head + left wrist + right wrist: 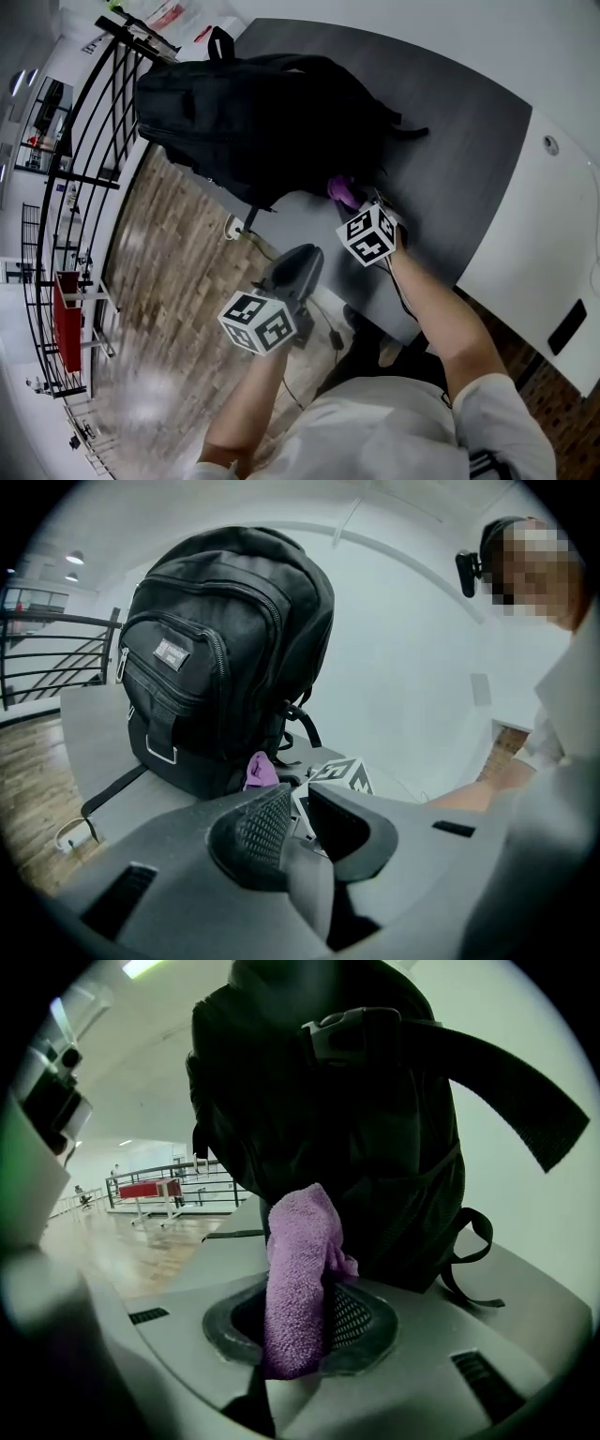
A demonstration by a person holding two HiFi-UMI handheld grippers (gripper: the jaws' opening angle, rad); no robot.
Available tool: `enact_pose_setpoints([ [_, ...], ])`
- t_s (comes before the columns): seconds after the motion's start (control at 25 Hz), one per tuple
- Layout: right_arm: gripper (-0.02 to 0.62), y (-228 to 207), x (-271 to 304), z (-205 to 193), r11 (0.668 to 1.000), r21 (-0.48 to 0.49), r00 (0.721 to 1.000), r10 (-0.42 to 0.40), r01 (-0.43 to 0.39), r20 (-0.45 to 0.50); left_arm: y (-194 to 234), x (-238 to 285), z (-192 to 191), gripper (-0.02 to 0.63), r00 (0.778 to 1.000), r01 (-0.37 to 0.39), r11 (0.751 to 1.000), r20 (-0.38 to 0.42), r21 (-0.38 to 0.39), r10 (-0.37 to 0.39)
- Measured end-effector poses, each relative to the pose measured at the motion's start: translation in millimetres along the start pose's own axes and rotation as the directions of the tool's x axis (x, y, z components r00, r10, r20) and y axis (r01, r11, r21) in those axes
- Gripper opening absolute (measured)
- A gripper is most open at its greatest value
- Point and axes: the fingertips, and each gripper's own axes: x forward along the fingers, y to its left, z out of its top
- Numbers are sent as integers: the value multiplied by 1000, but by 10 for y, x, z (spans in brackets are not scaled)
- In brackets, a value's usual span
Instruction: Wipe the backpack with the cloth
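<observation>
Clamping a purple cloth [300, 1269] between the fingers of the right gripper [300, 1312], just at the base of the black backpack [375, 1147], upright on the grey tabletop [450, 141] near its edge. Holding the left gripper [298, 822] short of the backpack, fingers narrowly apart, nothing between them.

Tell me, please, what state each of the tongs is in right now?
Left tongs: slightly apart, holding nothing.
Right tongs: closed on the purple cloth.
</observation>
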Motion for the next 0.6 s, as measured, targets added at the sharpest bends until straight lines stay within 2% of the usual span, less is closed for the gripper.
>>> enact_pose_setpoints([
  [0.2,95,216,-82,-81,992,-75,994,104,-106,-23,-56,85,16,43,1000,19,1000,-5,6,-19],
  [0.36,95,676,-195,-141,943,-230,971,236,-241,-48,-130,183,64,41,999,36,999,-8,12,-36],
  [0.48,95,745,-283,-134,939,-235,967,251,-252,-32,-172,243,99,41,999,44,999,-8,20,-44],
  [0.6,95,494,-330,-168,953,-220,978,208,-211,-35,-152,289,121,41,999,40,999,-6,18,-40],
])
